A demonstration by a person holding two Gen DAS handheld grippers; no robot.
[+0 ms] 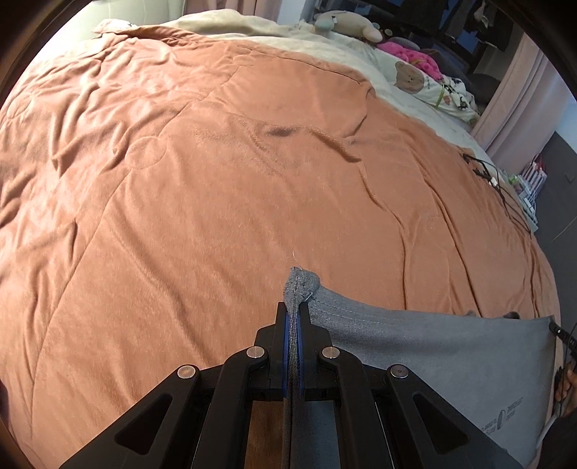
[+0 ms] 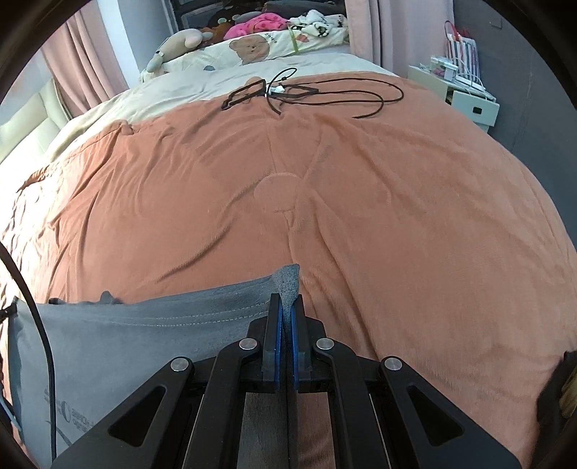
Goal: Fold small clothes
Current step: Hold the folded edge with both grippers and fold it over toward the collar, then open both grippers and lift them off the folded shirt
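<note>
With the left gripper (image 1: 295, 310) and right gripper (image 2: 286, 306) each clamped on a corner of the grey garment (image 1: 432, 346) stretched between them, uneven pulling could slip a corner free.

We see a bed (image 2: 108, 108) covered by a wrinkled orange blanket (image 1: 180, 180) that takes up most of both views. At its far end a cream sheet (image 2: 173, 90) shows beyond the blanket's edge. A tangle of black cords (image 2: 288, 90) lies on the blanket near that edge. Further back, plush toys (image 2: 187, 41), a bear-print cushion (image 2: 252, 47) and a pink fluffy item (image 2: 259, 23) are piled on the cream sheet. A grey garment (image 1: 432, 353) is stretched over the blanket's near side.
</note>
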